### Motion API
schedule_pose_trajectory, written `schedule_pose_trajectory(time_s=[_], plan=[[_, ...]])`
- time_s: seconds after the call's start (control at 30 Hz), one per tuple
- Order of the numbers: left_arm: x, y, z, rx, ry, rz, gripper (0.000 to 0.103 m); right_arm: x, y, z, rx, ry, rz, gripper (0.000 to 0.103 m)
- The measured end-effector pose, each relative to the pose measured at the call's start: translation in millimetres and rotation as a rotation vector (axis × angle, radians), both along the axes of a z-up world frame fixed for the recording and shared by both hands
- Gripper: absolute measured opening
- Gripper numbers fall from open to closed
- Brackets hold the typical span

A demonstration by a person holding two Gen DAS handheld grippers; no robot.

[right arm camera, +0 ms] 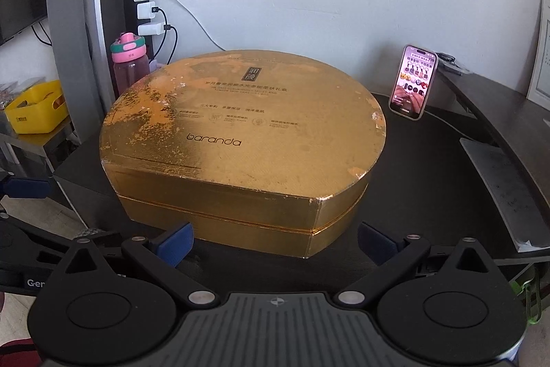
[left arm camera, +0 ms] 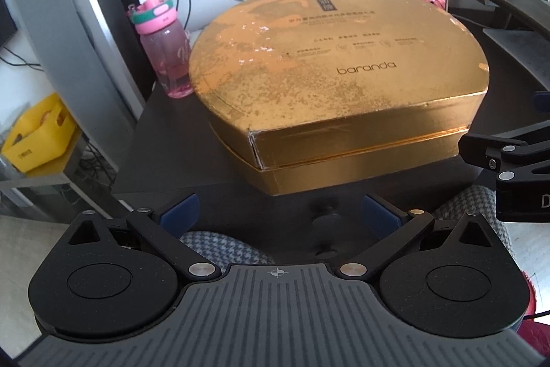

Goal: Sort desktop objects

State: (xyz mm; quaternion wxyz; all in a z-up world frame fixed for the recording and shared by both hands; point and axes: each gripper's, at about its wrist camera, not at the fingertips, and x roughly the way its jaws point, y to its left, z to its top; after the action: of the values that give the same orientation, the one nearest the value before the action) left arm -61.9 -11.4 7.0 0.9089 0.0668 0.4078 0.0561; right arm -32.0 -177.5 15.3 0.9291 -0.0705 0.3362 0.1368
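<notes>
While both tongs gape empty | wide gold rigid-cardboard lidded box [left arm camera: 330, 71] at my 12 o'clock, slick foil | left gripper [left arm camera: 280, 214], right gripper [right arm camera: 275, 243] should pinch the lid's opposite sides, 9 and 3 o'clock.

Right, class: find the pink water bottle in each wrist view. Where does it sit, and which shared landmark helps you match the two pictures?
Left wrist view: the pink water bottle stands left of centre, touching or just beside the left curve of the gold box.
Right wrist view: the bottle stands upper left, behind the box's far-left edge.
Shared landmark: the "baranda" lettering on the box lid.
</notes>
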Motion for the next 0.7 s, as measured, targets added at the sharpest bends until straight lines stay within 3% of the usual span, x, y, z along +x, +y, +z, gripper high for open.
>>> schedule_pose_trajectory(time_s=[0.7], plan=[[12.4, -8.2, -10.5, 0.000, 0.035, -0.035, 0.103, 12.8, -10.8, -10.3, -0.004, 0.045, -0.027, 0.102]])
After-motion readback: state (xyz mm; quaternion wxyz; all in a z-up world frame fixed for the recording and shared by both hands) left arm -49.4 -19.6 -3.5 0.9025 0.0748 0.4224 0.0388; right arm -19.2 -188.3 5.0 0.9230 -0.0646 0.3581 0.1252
